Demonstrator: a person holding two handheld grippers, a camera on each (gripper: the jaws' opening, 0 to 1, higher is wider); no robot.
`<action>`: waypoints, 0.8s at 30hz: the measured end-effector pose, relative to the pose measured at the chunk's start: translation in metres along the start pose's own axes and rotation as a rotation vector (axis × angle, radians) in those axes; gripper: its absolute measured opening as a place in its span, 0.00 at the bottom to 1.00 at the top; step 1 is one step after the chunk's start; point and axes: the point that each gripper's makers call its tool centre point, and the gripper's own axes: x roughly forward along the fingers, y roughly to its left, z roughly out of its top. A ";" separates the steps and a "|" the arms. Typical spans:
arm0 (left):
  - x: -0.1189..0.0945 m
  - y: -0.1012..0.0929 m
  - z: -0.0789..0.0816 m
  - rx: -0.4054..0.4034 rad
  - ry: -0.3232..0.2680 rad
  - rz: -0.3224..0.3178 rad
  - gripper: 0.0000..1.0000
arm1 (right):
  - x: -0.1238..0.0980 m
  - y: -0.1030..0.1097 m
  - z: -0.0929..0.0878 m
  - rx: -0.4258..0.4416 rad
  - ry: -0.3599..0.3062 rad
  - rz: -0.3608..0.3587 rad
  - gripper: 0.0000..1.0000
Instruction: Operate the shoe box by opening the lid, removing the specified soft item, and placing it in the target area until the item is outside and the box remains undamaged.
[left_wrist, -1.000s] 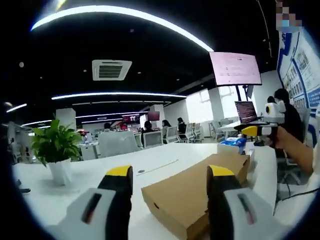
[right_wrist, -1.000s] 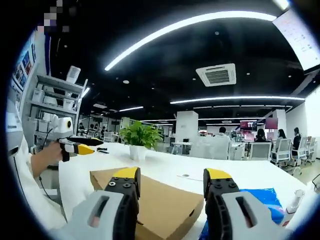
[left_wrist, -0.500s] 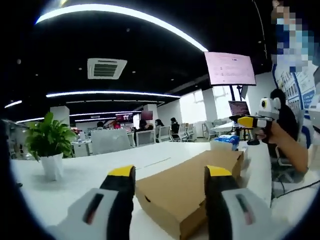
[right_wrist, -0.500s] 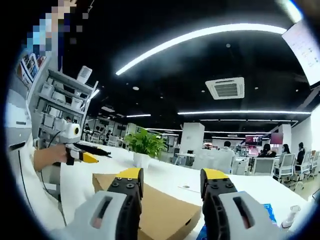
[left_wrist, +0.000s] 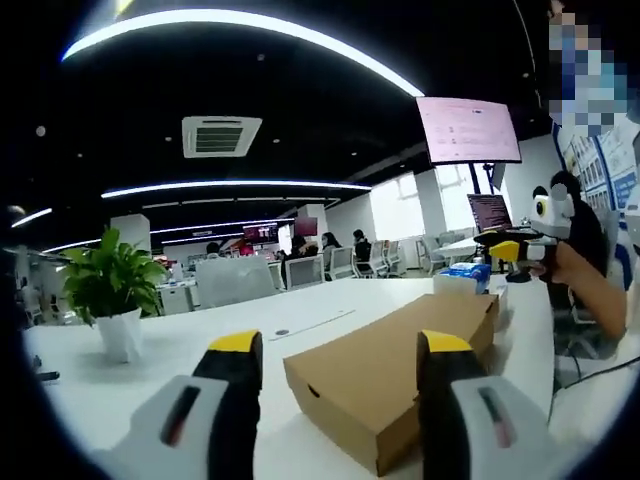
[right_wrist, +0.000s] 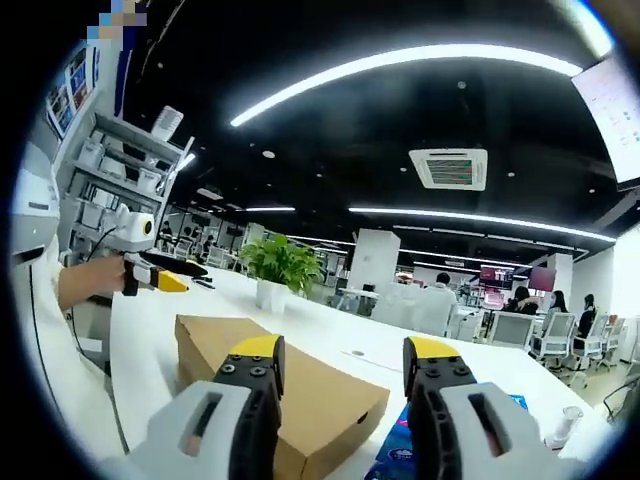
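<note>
- Shoe box (left_wrist: 395, 375): brown cardboard, lid down and flush, so the opening step looks not yet begun. It lies flat on the white table (left_wrist: 150, 350), at about 5 o'clock in the left gripper view and 6 o'clock in the right gripper view (right_wrist: 270, 385). One short end faces the left gripper, with a small dark slot in that wall; the long axis runs away toward the person's far hand. The soft item, if inside, is hidden by the lid.
- White table: long and bare around the box, which gives room on either side to set the lid back and lay the item down.
- Left gripper (left_wrist: 338, 345): jaws spread wide, holding nothing, tips raised just short of the near end of the box. It is also seen from across the table at 9 o'clock in the right gripper view (right_wrist: 165, 280), held aloft by a hand.
- Right gripper (right_wrist: 340, 350): jaws likewise wide and empty, poised above the box's long side; seen at 3 o'clock in the left gripper view (left_wrist: 515, 250). With one gripper at each end, the stance suits lifting the lid evenly without creasing the card.
- Blue packet (right_wrist: 400, 445): flat, just beside the box on the table, at 5 o'clock in the right gripper view.
- Potted plant (left_wrist: 110, 295): white pot, well apart from the box, at 8 o'clock.
</note>
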 end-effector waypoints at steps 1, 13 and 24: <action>0.000 0.000 0.000 0.017 0.004 0.002 0.64 | 0.000 -0.001 -0.001 0.010 0.004 0.002 0.48; 0.001 -0.001 -0.002 0.044 0.021 0.007 0.64 | 0.001 -0.001 -0.007 0.010 0.018 0.005 0.48; 0.001 -0.003 -0.005 0.065 0.034 0.004 0.63 | 0.003 0.002 -0.014 -0.015 0.047 0.006 0.46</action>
